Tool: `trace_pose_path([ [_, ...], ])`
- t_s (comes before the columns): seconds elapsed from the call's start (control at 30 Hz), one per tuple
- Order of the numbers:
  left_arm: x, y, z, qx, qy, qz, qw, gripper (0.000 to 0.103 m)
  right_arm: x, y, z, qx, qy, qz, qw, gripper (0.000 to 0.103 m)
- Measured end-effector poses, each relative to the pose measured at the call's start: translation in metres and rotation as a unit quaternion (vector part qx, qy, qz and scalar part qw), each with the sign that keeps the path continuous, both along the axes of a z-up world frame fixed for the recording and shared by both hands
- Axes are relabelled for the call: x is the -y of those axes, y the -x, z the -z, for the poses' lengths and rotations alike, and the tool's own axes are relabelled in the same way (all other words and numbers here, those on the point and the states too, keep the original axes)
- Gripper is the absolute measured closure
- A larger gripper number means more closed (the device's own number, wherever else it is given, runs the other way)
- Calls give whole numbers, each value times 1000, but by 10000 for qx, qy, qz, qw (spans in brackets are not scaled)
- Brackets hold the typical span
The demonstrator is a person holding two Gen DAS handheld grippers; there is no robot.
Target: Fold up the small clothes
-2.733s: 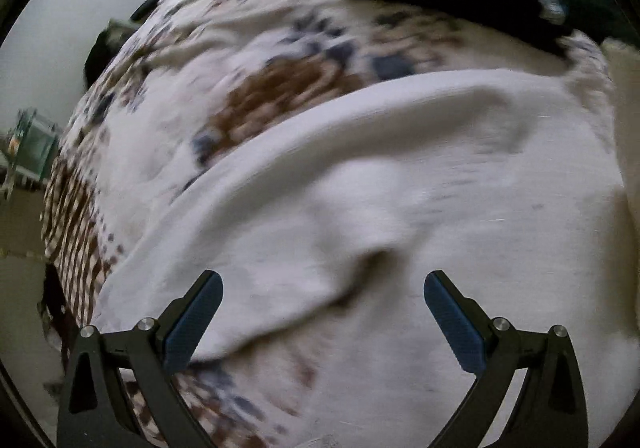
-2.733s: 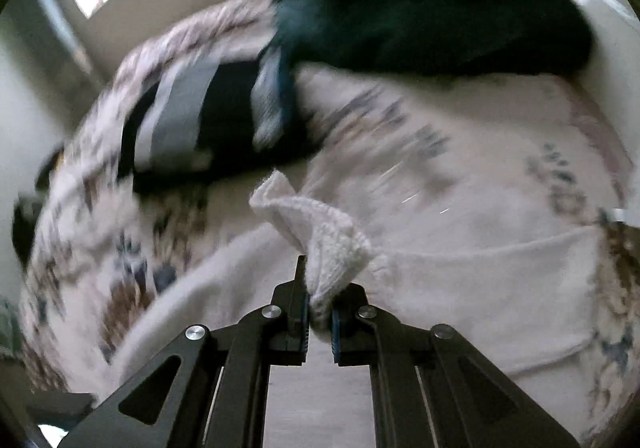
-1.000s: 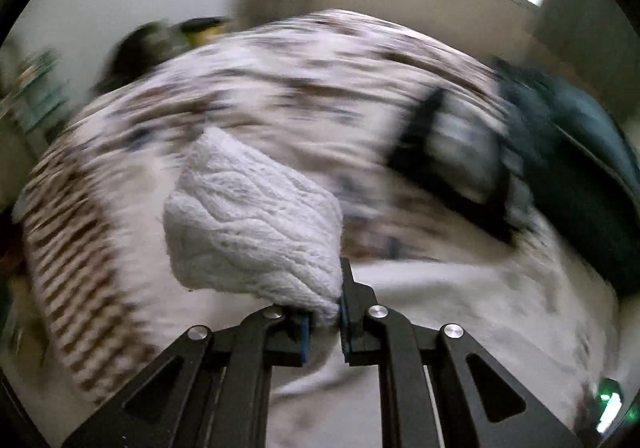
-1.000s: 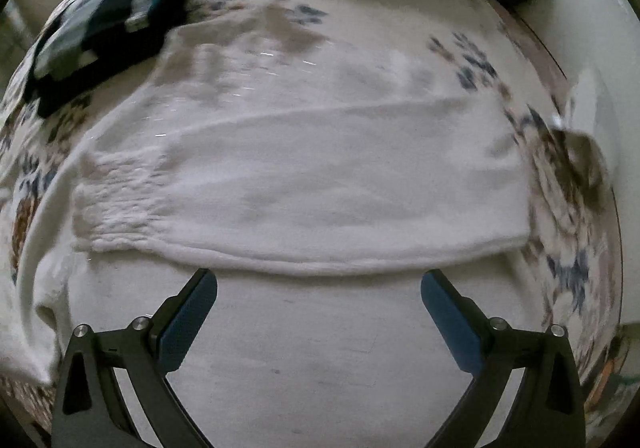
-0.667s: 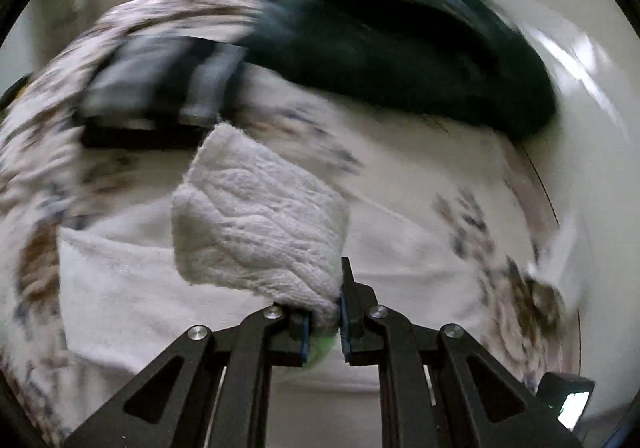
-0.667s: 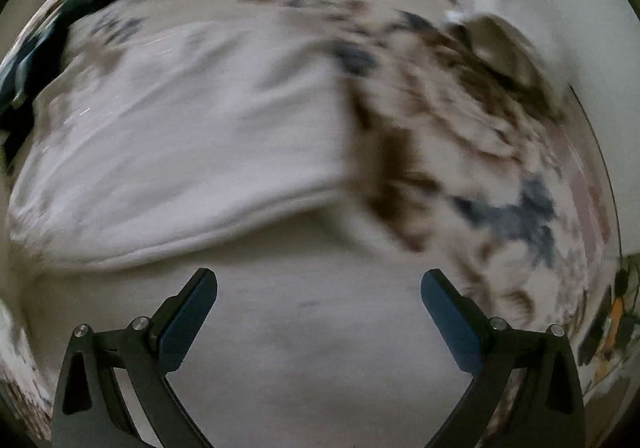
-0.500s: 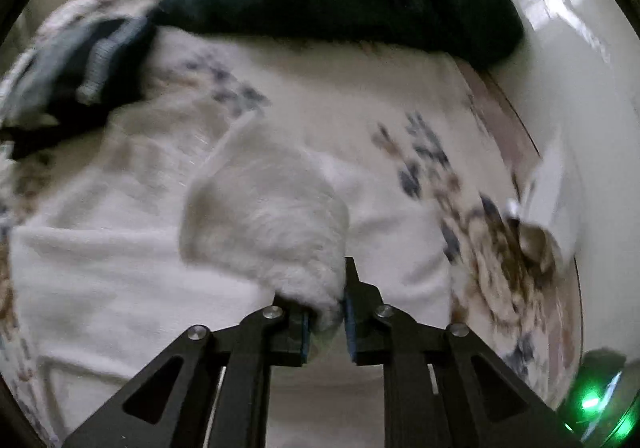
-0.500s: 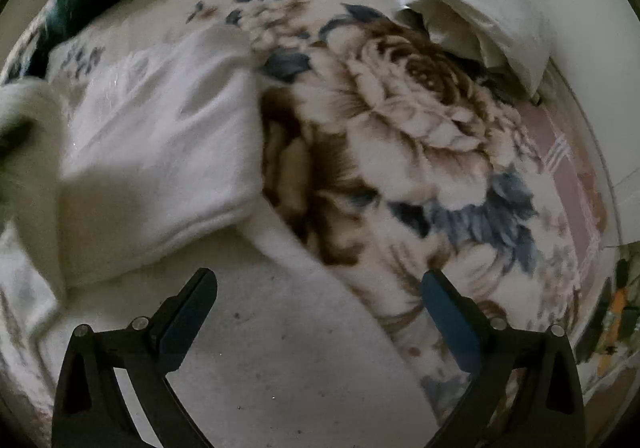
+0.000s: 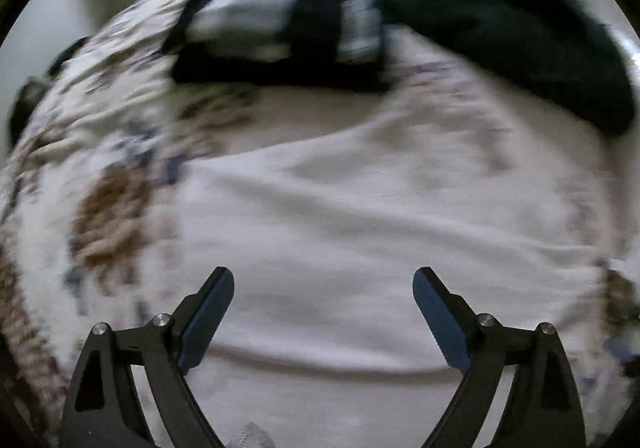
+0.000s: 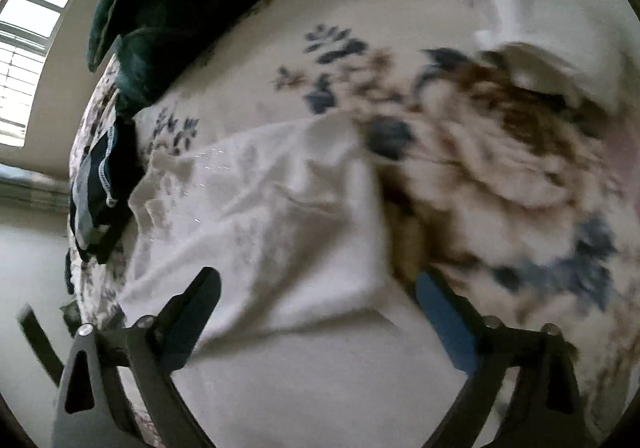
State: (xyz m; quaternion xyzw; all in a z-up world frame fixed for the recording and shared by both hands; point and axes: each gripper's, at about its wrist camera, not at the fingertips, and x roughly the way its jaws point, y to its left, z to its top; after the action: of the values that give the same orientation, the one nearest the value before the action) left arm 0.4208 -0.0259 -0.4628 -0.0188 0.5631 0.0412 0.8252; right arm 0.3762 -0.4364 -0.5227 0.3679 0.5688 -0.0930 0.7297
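Note:
A white knitted garment (image 9: 340, 240) lies spread on the flowered bedspread (image 9: 108, 208), with a folded layer across its middle. My left gripper (image 9: 323, 288) hangs above it, jaws opening wide, nothing between the pads. In the right wrist view the same white garment (image 10: 256, 216) shows a folded edge near the right side. My right gripper (image 10: 316, 288) is open over that edge and grips nothing.
A dark striped folded garment (image 9: 280, 32) and a dark green blanket (image 9: 500, 16) lie at the far side of the bed. A white pillow (image 10: 552, 20) sits at the upper right in the right wrist view. A window (image 10: 28, 48) is at far left.
My left gripper carried the white sleeve cuff across the garment, then let it go and opened. My right gripper stayed open and swung toward the garment's right edge.

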Motion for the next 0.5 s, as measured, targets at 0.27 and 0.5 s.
trace_pose_path([
  [0.27, -41, -15, 51, -377, -343, -246, 9984, 12, -12, -59, 52, -657, 86, 21, 9978, 90],
  [0.5, -50, -5, 53, -405, -207, -158, 9988, 12, 0, -10, 40, -1081, 827, 30, 9907, 78],
])
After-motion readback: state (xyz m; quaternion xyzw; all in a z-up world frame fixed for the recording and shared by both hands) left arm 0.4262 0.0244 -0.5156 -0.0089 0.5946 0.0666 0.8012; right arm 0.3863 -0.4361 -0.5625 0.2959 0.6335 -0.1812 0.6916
